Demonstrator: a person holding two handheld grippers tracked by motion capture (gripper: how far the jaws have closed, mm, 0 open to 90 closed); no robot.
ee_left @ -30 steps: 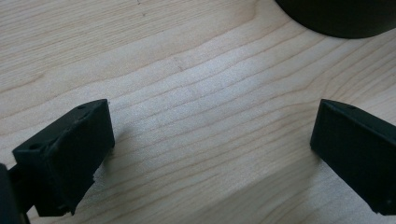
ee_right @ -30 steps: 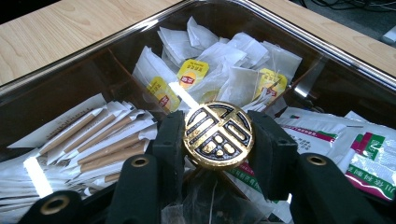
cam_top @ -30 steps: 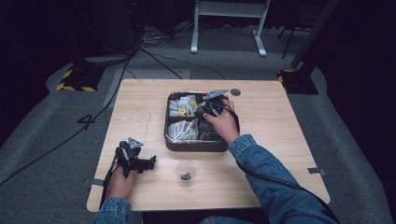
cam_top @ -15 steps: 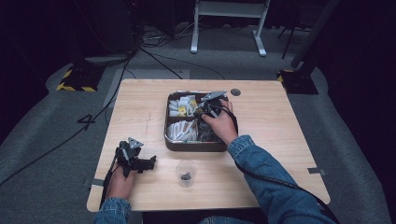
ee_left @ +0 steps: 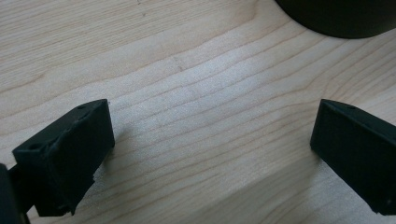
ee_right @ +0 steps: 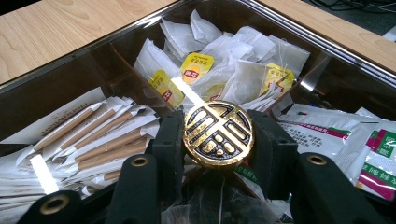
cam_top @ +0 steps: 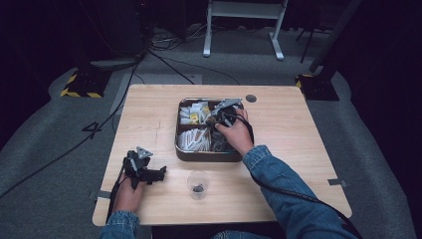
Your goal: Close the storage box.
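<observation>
Gold medallion clamped in our right gripper, we should lift it straight from the box, left gripper resting open.

I see a round gold knob with a raised black-and-gold ornamental pattern on its face, clamped on both sides between my right gripper's black jaws. Its face tilts up toward the camera. It sits on a clear glass lid, hard to make out but for its reflections, above the metal box on the tabletop. Below the knob lie the box's compartments: white tea bags with yellow tags, brown stick sachets in white wrappers, and printed white packets.
</observation>
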